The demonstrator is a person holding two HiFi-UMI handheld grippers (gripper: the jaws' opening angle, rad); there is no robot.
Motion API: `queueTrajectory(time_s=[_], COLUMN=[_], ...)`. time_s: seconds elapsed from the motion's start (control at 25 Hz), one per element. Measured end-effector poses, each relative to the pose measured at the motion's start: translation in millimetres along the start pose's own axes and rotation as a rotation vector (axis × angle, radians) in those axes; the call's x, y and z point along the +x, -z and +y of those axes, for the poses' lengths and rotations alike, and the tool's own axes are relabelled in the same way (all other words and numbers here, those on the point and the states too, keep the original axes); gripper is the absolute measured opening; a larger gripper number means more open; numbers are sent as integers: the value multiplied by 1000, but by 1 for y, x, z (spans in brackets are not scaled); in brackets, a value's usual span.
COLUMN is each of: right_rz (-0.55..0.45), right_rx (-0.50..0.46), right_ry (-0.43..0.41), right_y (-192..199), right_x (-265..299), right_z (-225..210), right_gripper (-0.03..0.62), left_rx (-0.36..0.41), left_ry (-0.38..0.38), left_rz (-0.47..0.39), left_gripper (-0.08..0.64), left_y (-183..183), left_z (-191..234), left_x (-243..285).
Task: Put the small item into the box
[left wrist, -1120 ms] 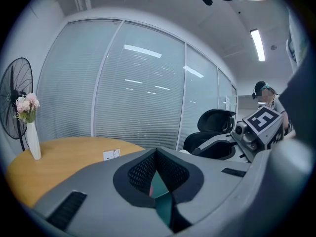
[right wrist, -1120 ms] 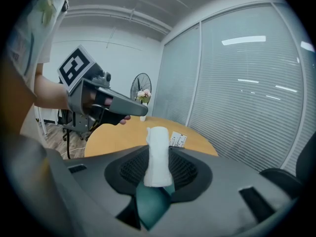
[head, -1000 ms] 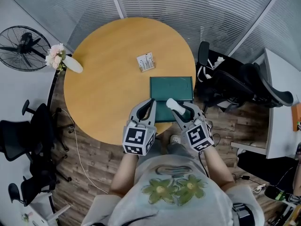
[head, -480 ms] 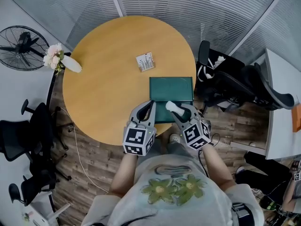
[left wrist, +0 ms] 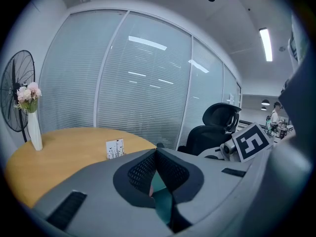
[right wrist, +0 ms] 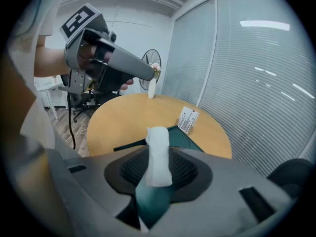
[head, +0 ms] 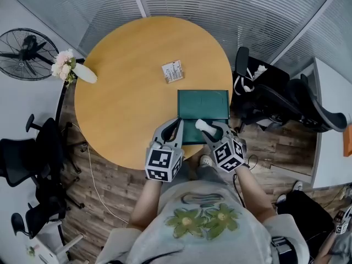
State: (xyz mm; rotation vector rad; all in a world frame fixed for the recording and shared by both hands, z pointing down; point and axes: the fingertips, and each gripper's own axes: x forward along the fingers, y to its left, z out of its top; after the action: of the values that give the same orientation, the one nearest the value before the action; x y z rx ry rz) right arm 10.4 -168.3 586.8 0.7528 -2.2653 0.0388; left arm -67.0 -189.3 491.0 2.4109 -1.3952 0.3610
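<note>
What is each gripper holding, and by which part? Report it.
Right gripper: small white item, pinched by its lower half, top end sticking out past the fingers. Left gripper: shut, nothing held.

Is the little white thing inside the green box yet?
Not yet. The right gripper holds the white item above the green box.

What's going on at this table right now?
A person at the round wooden table holds a gripper in each hand. The right gripper has its jaws closed on a small white item, held above the near part of the green box and not yet set down in it. The left gripper hangs beside it, jaws together with nothing between them. A small printed card and a vase of flowers stand farther off on the table.
</note>
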Motion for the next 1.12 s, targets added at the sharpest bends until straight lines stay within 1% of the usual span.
queueTrajectory(time_s=[0.56, 1.12], right_rz=[68, 130], right_rx=[-2, -11], right_ry=[-29, -68], right_y=[22, 41], right_x=[27, 51], right_z=[9, 14], right_gripper=[135, 135], left_rx=[-8, -11], left_ry=[-5, -16], left_rz=[17, 27], left_gripper=[0, 0], left_y=[9, 11], left_z=[7, 11], left_x=[-2, -4])
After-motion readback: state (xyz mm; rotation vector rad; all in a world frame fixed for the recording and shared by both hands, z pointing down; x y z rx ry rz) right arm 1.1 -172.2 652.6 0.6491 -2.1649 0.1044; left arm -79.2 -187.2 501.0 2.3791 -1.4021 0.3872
